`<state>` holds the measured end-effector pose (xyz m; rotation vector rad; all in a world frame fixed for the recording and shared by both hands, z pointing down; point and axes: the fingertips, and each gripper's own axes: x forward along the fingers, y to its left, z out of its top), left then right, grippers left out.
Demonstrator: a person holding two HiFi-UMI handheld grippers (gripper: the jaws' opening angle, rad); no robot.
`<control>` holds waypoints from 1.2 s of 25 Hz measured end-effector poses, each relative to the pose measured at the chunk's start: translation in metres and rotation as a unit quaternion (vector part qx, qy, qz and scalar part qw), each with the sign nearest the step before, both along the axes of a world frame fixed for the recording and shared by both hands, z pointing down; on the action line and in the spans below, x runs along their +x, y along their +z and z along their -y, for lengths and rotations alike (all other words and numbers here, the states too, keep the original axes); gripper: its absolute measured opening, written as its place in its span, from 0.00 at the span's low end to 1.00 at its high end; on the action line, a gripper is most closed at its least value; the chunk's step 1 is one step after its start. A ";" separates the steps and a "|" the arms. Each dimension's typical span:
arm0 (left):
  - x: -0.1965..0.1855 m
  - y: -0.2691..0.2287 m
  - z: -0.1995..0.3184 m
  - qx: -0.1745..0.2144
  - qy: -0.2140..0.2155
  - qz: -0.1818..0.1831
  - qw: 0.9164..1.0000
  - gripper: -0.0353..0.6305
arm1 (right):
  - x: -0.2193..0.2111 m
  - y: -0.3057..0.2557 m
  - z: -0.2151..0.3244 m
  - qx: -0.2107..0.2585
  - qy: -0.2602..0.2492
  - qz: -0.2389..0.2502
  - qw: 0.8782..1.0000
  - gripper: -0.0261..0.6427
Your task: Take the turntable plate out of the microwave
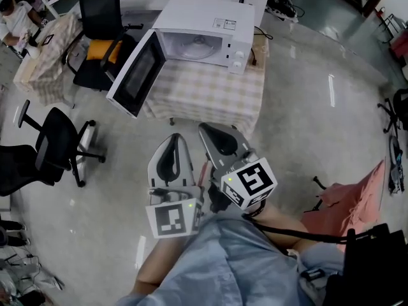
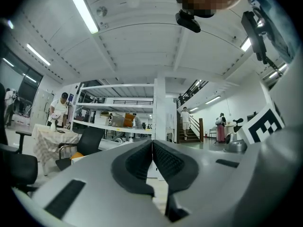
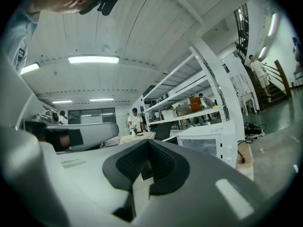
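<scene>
Both claws are found shut and empty. In the left gripper view the left gripper (image 2: 152,144) is shown with its dark ribbed pads pressed together along a thin line, and nothing is caught between them. The right gripper (image 3: 147,144) is likewise closed in its own view – the pads meet at the tips, and no object is held or touched.

From the head view the two grippers are seen side by side over the grey floor (image 1: 306,139), in front of the table (image 1: 210,101) and well apart from it, with their tips pointed toward it. Their marker cubes (one on each gripper) sit nearest the person's blue sleeve (image 1: 229,266).

The turntable plate (image 1: 201,43) is seen lying inside the cavity of the white microwave (image 1: 210,21) – a pale glass disc on the cavity floor. The microwave door (image 1: 136,75) is swung wide open to the view's left. The microwave is set on the table, which is draped in a checked cloth, and in the right gripper view it is visible beyond the jaws, to their right
</scene>
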<state>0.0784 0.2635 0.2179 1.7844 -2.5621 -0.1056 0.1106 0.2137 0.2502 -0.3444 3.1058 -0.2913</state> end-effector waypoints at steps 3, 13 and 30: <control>-0.008 0.001 0.029 -0.003 0.014 0.002 1.000 0.07 | -0.008 0.004 0.026 -0.008 0.011 -0.002 1.000 0.04; -0.028 0.007 0.122 -0.039 0.055 0.011 0.998 0.06 | -0.032 0.012 0.120 -0.039 0.045 0.011 0.998 0.04; -0.072 -0.018 0.186 -0.015 0.045 0.031 0.998 0.07 | -0.078 -0.005 0.190 -0.028 0.041 0.027 0.998 0.04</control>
